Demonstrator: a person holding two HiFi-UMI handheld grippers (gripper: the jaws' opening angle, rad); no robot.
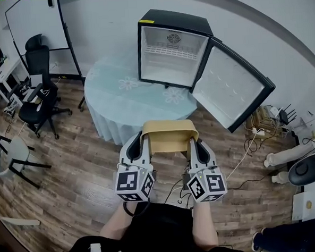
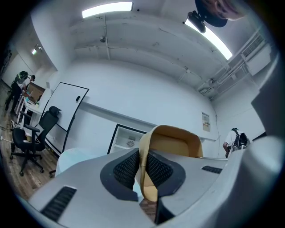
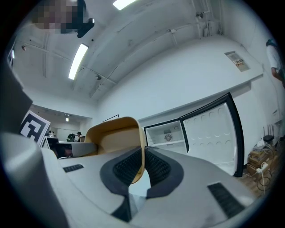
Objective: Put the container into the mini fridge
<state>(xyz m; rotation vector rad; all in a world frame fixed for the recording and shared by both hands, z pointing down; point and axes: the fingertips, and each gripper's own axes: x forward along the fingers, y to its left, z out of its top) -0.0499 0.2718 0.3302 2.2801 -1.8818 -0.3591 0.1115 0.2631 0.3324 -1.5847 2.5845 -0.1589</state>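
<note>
As left tongs [image 1: 140,144] and right tongs [image 1: 194,145] each clamp a side wall of the container [image 1: 170,137], it looks light, thin-walled, likely flexible; two-sided rim hold suits it. Far fridge [image 1: 170,55] is open.

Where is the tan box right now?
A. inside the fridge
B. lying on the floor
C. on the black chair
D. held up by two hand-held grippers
D: the left hand-held gripper and the right hand-held gripper each pinch one side wall of the box, holding it in the air, while the fridge stands open beyond it.
</note>
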